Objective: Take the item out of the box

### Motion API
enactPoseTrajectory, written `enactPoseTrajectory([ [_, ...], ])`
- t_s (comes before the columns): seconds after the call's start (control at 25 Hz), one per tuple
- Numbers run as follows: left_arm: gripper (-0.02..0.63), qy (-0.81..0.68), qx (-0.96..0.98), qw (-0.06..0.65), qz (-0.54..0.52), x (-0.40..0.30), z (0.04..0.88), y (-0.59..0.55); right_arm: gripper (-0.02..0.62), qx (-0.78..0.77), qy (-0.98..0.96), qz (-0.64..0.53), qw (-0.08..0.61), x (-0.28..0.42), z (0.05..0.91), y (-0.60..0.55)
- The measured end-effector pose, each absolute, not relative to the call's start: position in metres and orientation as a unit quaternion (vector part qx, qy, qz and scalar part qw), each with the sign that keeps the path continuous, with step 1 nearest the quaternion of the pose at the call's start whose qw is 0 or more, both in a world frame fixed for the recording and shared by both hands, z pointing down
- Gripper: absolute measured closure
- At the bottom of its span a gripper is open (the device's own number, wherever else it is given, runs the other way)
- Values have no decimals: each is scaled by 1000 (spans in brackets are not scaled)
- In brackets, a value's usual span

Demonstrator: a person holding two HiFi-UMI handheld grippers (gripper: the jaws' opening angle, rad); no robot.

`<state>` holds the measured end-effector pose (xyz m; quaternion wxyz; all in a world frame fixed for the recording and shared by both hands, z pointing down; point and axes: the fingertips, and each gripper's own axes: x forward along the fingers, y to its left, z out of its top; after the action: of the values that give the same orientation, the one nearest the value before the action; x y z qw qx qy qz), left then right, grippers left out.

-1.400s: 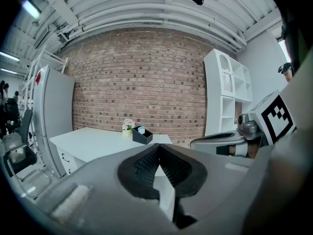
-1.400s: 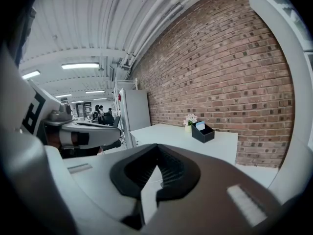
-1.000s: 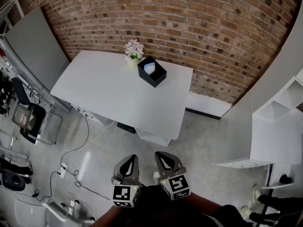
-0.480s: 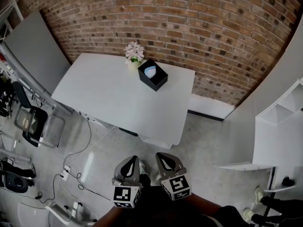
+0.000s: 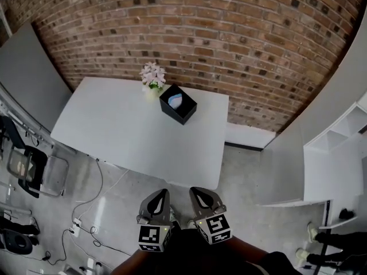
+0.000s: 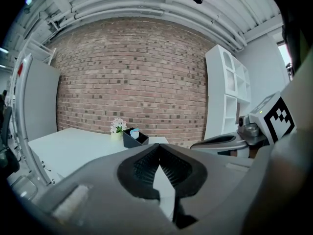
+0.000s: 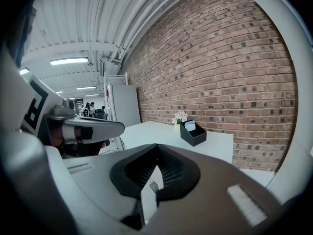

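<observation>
While left tongs [image 5: 160, 193] and right tongs [image 5: 195, 192] clench empty, the item [image 5: 177, 101] lies boxed, well apart.

The white rectangular table [image 5: 126, 125] is bare across its near and left parts, which leaves wide free room over the near edge. At its far edge stands the black open-topped box [image 5: 174, 114], with nothing above its opening. A small pot of pale pink flowers [image 5: 152, 75] sits just beside the box's left corner and crowds that side. The red brick wall [image 5: 241, 44] closes the space behind. A white shelf unit [image 5: 338, 153] flanks the right, well apart from the table. Metal-framed chairs [image 5: 23, 165] stand off to the left.
</observation>
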<state>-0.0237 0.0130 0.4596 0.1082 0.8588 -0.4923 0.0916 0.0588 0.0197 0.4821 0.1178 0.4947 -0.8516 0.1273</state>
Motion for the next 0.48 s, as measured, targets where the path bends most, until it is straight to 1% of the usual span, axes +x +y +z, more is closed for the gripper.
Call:
enactPoseTrajectory([
  [0.48, 602, -457, 879, 119, 64, -57, 458, -57, 594, 537, -823, 115, 145, 31, 477, -40],
])
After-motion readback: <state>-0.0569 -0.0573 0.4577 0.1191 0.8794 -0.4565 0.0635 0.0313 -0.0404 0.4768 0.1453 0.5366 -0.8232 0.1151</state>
